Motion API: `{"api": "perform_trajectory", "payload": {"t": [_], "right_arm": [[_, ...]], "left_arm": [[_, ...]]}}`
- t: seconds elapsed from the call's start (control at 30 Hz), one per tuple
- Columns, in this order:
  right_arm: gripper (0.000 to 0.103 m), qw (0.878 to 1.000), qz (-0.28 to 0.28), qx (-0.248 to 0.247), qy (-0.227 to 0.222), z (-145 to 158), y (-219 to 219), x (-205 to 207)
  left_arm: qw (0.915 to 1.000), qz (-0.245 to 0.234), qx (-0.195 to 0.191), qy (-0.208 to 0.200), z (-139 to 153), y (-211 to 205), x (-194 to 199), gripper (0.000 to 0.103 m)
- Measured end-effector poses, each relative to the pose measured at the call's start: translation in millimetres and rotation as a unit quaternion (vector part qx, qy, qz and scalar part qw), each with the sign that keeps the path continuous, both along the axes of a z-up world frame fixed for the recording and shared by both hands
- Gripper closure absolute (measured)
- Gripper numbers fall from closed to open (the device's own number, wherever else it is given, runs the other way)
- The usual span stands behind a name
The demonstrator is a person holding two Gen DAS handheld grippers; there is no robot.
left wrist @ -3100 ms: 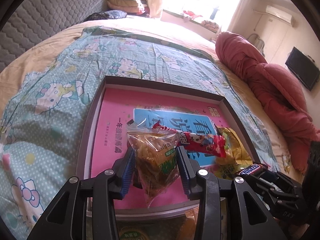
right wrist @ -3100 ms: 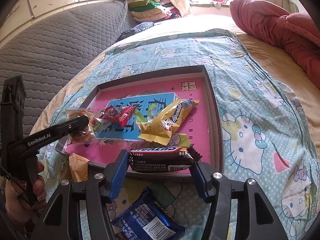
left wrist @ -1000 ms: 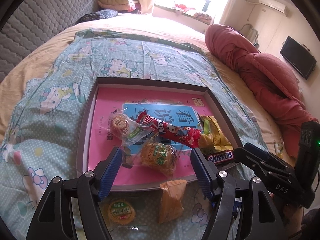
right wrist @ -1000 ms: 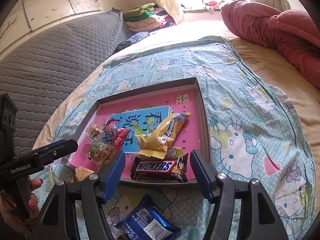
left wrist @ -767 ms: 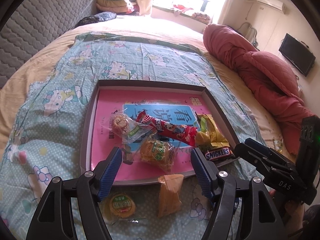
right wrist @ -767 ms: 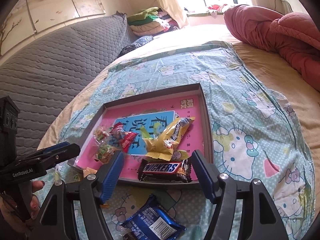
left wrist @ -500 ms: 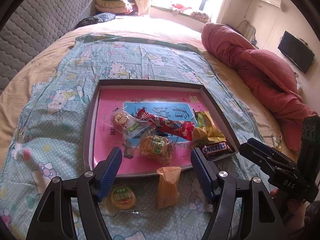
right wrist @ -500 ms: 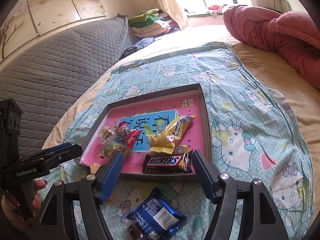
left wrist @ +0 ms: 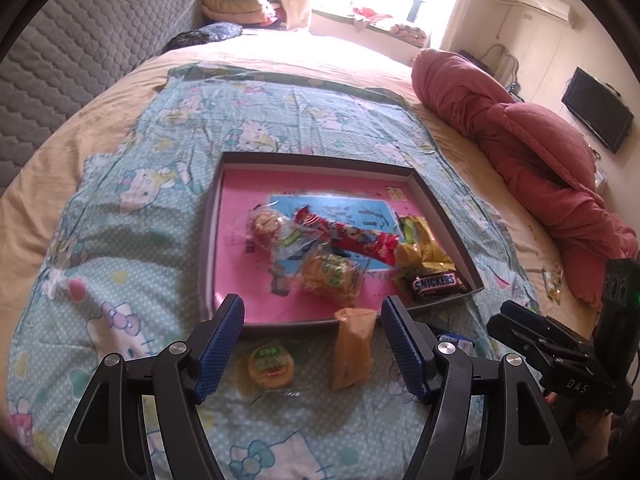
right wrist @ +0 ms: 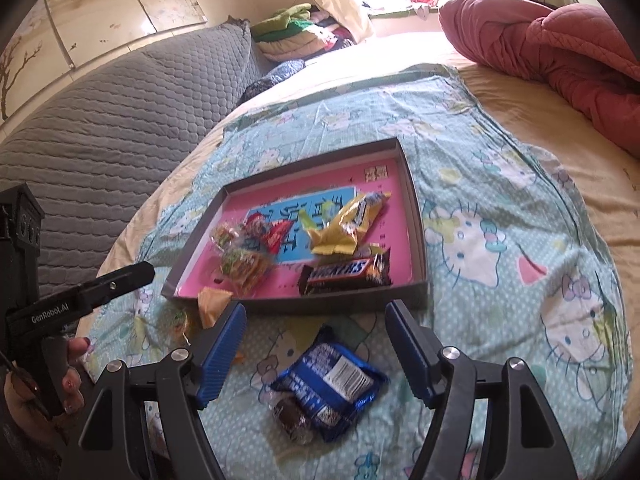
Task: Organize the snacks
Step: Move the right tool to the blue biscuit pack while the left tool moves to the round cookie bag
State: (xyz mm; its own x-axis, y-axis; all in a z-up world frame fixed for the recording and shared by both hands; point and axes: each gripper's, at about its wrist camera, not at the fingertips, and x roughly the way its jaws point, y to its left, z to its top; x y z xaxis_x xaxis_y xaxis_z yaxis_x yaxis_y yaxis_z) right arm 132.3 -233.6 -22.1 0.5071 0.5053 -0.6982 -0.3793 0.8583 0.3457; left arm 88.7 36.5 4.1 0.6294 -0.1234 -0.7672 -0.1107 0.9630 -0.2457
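A: Checking the left gripper (left wrist: 312, 344) first. What is the state of the jaws?

B: Jaws stand wide with nothing between the blue pads (left wrist: 218, 346). The gripper hovers above the patterned sheet (left wrist: 132, 240), short of the near rim of the tray (left wrist: 208, 240). Framed between its fingers lie two loose snacks on the sheet: a round green-labelled cake (left wrist: 272, 363) and an orange packet (left wrist: 354, 346). The top end of the orange packet touches the tray's near wall.

A: And the right gripper (right wrist: 314, 350)?

B: Jaws are likewise spread wide and hold nothing. Below and between its fingers, a blue packet (right wrist: 330, 384) rests on the sheet, with a dark wrapped sweet (right wrist: 290, 420) just beside its lower left corner. Neither is touched by the pads.

A: State the contents of the tray.

B: The tray has a pink printed floor. A Snickers bar (right wrist: 344, 274) lies along the near wall at the right corner. A yellow packet (right wrist: 344, 226) sits just behind it. A long red packet (left wrist: 348, 240) lies across the middle, overlapping two clear-wrapped cakes (left wrist: 328, 276) on the left.

A: Anything else in view?

B: A hand (right wrist: 52, 392) with painted nails grips the left gripper's handle. A red quilt (left wrist: 532, 164) is heaped on the bed, well apart from the tray.
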Motion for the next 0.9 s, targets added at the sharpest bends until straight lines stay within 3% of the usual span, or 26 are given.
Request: {"api": "perform_trajectory", "payload": {"t": [0.27,0.9], "right_arm": [[0.027,1.000,-0.008,-0.015,0.007,-3,0,-8],[0.025,0.996,-0.033,-0.020,0.076,-25,-8,-15]], "left_arm": [[1.0000,0.006,0.002,0.005,1,10,-12,0.030],[0.9978,0.002,-0.017,0.064,-36,6,-28,0.030]]}}
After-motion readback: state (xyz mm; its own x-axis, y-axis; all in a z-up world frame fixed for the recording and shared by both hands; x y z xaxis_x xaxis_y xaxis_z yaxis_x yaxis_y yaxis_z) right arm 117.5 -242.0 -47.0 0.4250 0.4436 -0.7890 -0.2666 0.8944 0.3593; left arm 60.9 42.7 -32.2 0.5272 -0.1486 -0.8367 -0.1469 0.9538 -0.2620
